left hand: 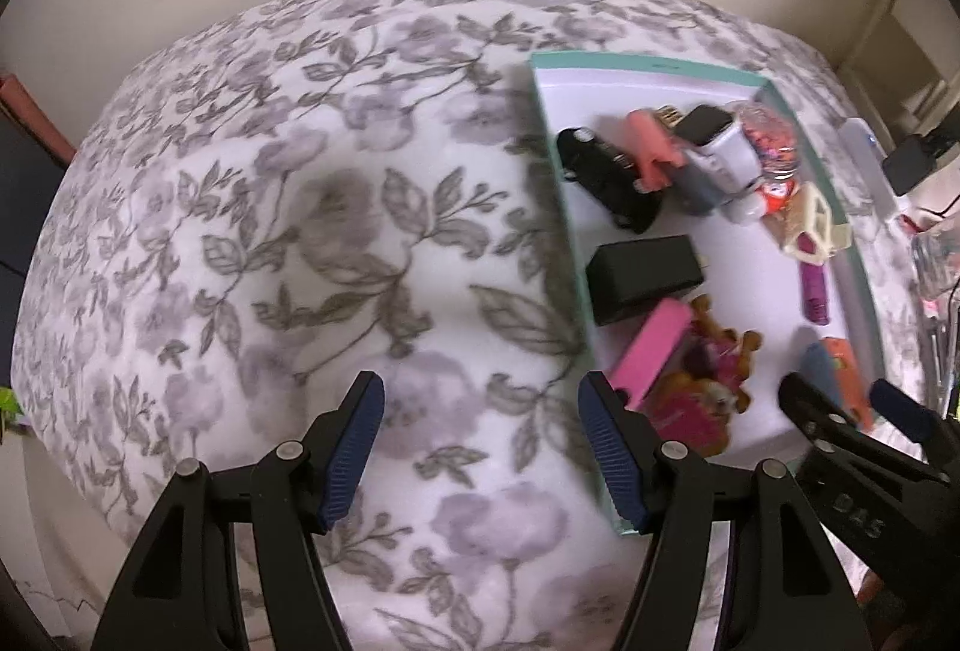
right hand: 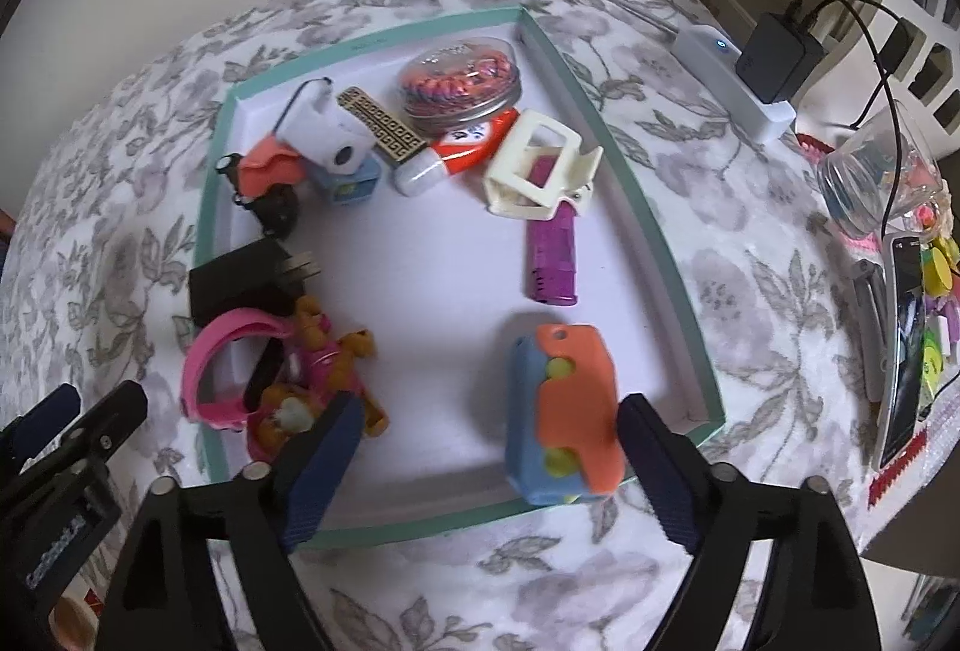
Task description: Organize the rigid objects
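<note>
Right now both grippers stand released, nothing between their blue pads. The left gripper hangs over bare floral blanket, just beside the left rim of the teal-edged tray; that whole left stretch of the bed is open, up to the far edge at the wall. The right gripper hovers at the tray's near edge, with the blue-and-orange toy in the near right corner lying between its fingers but not pressed by them.

Inside the tray, things crowd the far edge and the left rim: a round clear tin, a cream hair claw over a purple lighter, a white toy camera, an orange-seated black toy, a black plug adapter, a pink band overhanging the left rim, and a pink and orange plush figure. The tray's middle is bare white.

Only the right wrist view shows the bed's right edge clearly: a white power strip with a black charger, a glass jar and a phone.

Lettering on the neighbouring gripper's arm in the left view seems to read "DAS"; writing on the tray rim is too small to tell
</note>
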`<action>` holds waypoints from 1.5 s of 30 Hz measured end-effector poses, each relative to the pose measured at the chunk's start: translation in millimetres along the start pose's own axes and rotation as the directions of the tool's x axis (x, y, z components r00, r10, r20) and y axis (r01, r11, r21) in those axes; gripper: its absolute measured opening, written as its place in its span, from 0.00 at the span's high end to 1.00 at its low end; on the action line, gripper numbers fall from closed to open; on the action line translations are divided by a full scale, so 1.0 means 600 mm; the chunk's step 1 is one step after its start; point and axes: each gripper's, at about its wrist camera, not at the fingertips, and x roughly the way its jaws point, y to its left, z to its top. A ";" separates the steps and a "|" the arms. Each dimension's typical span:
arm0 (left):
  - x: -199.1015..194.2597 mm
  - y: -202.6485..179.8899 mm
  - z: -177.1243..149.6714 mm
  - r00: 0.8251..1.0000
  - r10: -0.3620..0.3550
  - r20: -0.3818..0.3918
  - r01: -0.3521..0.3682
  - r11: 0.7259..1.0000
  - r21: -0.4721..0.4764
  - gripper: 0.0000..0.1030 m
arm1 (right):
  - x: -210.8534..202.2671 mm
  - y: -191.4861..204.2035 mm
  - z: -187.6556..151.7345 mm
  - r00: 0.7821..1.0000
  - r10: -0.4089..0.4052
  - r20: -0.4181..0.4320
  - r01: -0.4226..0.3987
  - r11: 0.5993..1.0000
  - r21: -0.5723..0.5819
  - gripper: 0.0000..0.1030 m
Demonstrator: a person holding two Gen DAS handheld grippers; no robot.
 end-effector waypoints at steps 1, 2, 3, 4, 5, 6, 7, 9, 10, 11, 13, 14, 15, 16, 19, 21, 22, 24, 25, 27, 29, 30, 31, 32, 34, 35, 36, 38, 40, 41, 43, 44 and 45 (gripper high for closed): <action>0.001 0.000 -0.001 1.000 0.007 -0.004 -0.007 1.000 0.000 0.34 | -0.003 0.002 -0.002 1.000 0.004 0.005 -0.004 1.000 0.001 0.05; 0.003 0.003 -0.003 1.000 0.017 -0.007 -0.017 1.000 0.002 0.34 | -0.005 0.003 -0.003 1.000 0.008 0.009 -0.008 1.000 0.002 0.03; 0.002 0.006 -0.007 1.000 0.026 -0.009 -0.026 1.000 0.003 0.34 | -0.007 0.004 -0.003 1.000 0.011 0.014 -0.011 1.000 0.003 0.01; 0.002 0.009 -0.008 0.999 0.032 -0.010 -0.032 0.999 0.002 0.34 | -0.011 0.005 -0.005 1.000 0.014 0.020 -0.015 1.000 0.004 0.01; 0.002 0.015 -0.011 0.999 0.037 -0.012 -0.037 0.999 -0.003 0.34 | -0.014 0.006 -0.006 1.000 0.017 0.024 -0.017 1.000 0.004 0.01; 0.003 0.016 -0.011 0.999 0.039 -0.015 -0.039 0.999 -0.009 0.34 | -0.018 0.007 -0.008 0.999 0.021 0.028 -0.021 1.000 0.005 0.00; 0.004 0.019 -0.013 0.999 0.040 -0.017 -0.040 0.999 -0.015 0.34 | -0.021 0.007 -0.009 0.999 0.024 0.032 -0.024 1.000 0.007 0.00; 0.004 0.028 -0.017 0.999 0.046 -0.023 -0.046 0.999 -0.029 0.34 | -0.028 0.008 -0.013 0.999 0.029 0.040 -0.029 1.000 0.009 0.00; 0.003 0.033 -0.020 0.998 0.053 -0.023 -0.053 0.998 -0.035 0.34 | -0.031 0.009 -0.014 0.999 0.031 0.044 -0.031 0.999 0.008 0.00; 0.001 0.034 -0.022 0.998 0.059 -0.022 -0.060 0.997 -0.039 0.34 | -0.035 0.011 -0.017 0.998 0.034 0.047 -0.034 0.999 0.005 0.00; -0.003 0.040 -0.025 0.997 0.068 -0.018 -0.069 0.997 -0.046 0.34 | -0.044 0.016 -0.021 0.998 0.038 0.058 -0.038 0.999 -0.010 0.00; -0.006 0.044 -0.028 0.997 0.069 -0.015 -0.070 0.996 -0.052 0.34 | -0.048 0.019 -0.023 0.997 0.037 0.064 -0.036 0.999 -0.017 0.00; -0.009 0.046 -0.029 0.998 0.068 -0.015 -0.068 0.996 -0.055 0.34 | -0.051 0.021 -0.024 0.997 0.035 0.070 -0.033 0.999 -0.024 0.00; -0.012 0.050 -0.031 0.998 0.064 -0.013 -0.065 0.996 -0.060 0.34 | -0.057 0.025 -0.026 0.996 0.031 0.080 -0.029 0.999 -0.033 0.00; -0.023 0.056 -0.036 0.998 0.061 -0.005 -0.061 0.996 -0.064 0.34 | -0.071 0.032 -0.030 0.994 0.030 0.105 -0.025 0.999 -0.046 0.00; -0.032 0.058 -0.040 0.998 0.063 0.008 -0.062 0.996 -0.059 0.34 | -0.083 0.039 -0.033 0.992 0.032 0.125 -0.026 0.998 -0.055 0.00; -0.038 0.059 -0.043 0.998 0.063 0.016 -0.062 0.996 -0.056 0.34 | -0.089 0.042 -0.034 0.990 0.032 0.135 -0.024 0.998 -0.061 0.00; -0.049 0.062 -0.048 0.997 0.065 0.032 -0.063 0.997 -0.051 0.34 | -0.099 0.049 -0.038 0.988 0.031 0.151 -0.020 0.997 -0.077 0.00; -0.053 0.063 -0.050 0.997 0.064 0.038 -0.062 0.997 -0.051 0.34 | -0.105 0.053 -0.039 0.986 0.031 0.163 -0.017 0.996 -0.086 0.00; -0.061 0.068 -0.055 0.997 0.064 0.052 -0.062 0.997 -0.054 0.34 | -0.113 0.057 -0.042 0.984 0.031 0.178 -0.014 0.996 -0.093 0.00; -0.067 0.073 -0.060 0.996 0.069 0.060 -0.065 0.996 -0.061 0.34 | -0.120 0.063 -0.046 0.981 0.043 0.187 -0.024 0.995 -0.101 0.00; -0.070 0.076 -0.062 0.996 0.068 0.064 -0.064 0.996 -0.064 0.34 | -0.122 0.065 -0.048 0.981 0.046 0.190 -0.027 0.994 -0.104 0.00; -0.073 0.079 -0.064 0.996 0.065 0.068 -0.060 0.996 -0.067 0.34 | -0.124 0.067 -0.050 0.980 0.048 0.193 -0.027 0.994 -0.109 0.00; -0.074 0.080 -0.065 0.995 0.065 0.071 -0.060 0.996 -0.070 0.34 | -0.126 0.069 -0.052 0.979 0.048 0.196 -0.027 0.993 -0.112 0.00; -0.079 0.084 -0.068 0.994 0.072 0.079 -0.067 0.995 -0.072 0.34 | -0.130 0.072 -0.056 0.978 0.048 0.204 -0.023 0.992 -0.120 0.00; -0.081 0.085 -0.070 0.994 0.078 0.081 -0.073 0.995 -0.072 0.34 | -0.132 0.074 -0.057 0.977 0.048 0.208 -0.022 0.992 -0.125 0.00; -0.081 0.086 -0.072 0.993 0.081 0.082 -0.075 0.995 -0.072 0.34 | -0.134 0.076 -0.059 0.976 0.049 0.212 -0.022 0.991 -0.131 0.00; -0.083 0.088 -0.074 0.993 0.084 0.084 -0.078 0.994 -0.075 0.34 | -0.139 0.080 -0.061 0.974 0.049 0.222 -0.019 0.990 -0.137 0.00; -0.086 0.090 -0.076 0.992 0.089 0.088 -0.083 0.993 -0.078 0.34 | -0.142 0.083 -0.063 0.972 0.053 0.228 -0.020 0.989 -0.144 0.00; -0.087 0.091 -0.077 0.991 0.095 0.090 -0.088 0.993 -0.080 0.34 | -0.143 0.084 -0.064 0.972 0.055 0.230 -0.021 0.989 -0.147 0.00; -0.088 0.094 -0.078 0.991 0.100 0.092 -0.092 0.992 -0.088 0.34 | -0.145 0.087 -0.065 0.971 0.058 0.233 -0.022 0.988 -0.153 0.00; -0.089 0.097 -0.079 0.991 0.101 0.092 -0.092 0.991 -0.094 0.34 | -0.147 0.088 -0.066 0.970 0.059 0.237 -0.022 0.987 -0.158 0.00; -0.089 0.099 -0.079 0.990 0.103 0.092 -0.094 0.991 -0.101 0.34 | -0.148 0.090 -0.066 0.969 0.061 0.240 -0.021 0.986 -0.163 0.00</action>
